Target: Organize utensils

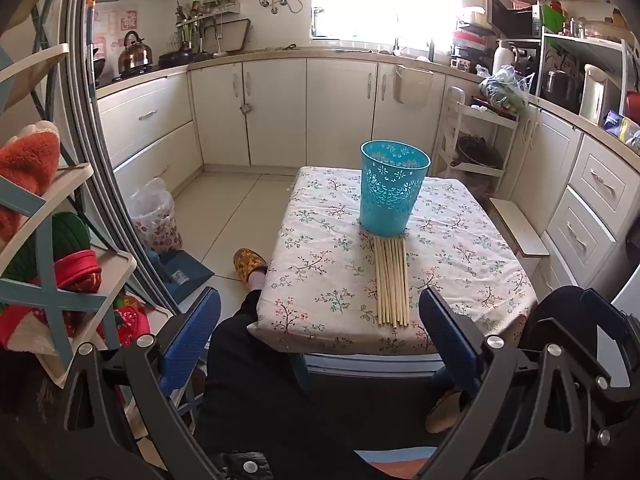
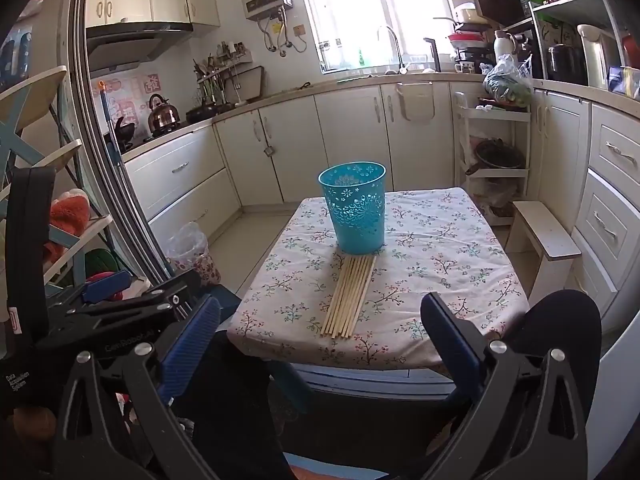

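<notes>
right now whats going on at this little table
A person seated at the table holds a gripper in each hand. The left gripper and right gripper both hang open short of the near edge, with nothing between their fingers. A row of wooden chopsticks lies flat on the floral cloth, far ends up against the upright teal cup. None can be seen in the cup, so the sorting looks not yet begun.
</notes>
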Available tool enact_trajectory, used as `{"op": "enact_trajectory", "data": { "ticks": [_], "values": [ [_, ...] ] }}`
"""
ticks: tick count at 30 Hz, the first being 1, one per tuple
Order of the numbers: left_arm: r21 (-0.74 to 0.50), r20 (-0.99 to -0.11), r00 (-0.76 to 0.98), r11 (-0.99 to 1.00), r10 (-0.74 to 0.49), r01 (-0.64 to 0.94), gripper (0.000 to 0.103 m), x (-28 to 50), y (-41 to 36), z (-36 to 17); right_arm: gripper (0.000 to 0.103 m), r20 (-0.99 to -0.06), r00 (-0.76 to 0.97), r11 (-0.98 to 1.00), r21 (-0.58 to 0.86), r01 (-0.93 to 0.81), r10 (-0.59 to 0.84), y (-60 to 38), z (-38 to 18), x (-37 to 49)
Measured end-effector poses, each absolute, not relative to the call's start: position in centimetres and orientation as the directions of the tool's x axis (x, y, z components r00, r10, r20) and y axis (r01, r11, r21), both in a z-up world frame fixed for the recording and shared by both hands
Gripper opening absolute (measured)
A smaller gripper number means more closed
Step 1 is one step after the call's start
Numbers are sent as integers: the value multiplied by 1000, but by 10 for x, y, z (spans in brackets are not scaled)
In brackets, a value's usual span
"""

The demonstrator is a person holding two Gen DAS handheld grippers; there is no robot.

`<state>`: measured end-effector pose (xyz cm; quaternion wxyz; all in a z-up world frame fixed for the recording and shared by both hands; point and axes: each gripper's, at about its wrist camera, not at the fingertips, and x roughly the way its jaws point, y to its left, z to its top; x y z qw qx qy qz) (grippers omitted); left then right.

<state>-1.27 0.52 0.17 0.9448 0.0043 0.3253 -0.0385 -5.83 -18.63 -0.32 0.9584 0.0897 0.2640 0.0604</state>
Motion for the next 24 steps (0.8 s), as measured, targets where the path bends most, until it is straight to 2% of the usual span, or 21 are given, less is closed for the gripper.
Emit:
{"op": "enact_trajectory", "data": {
  "ticks": [24],
  "values": [
    [-15,-607,792,997,-65,71,95,-16,3,2,97,-489,858,977,199,-70,161,-188,0,-61]
  ]
}}
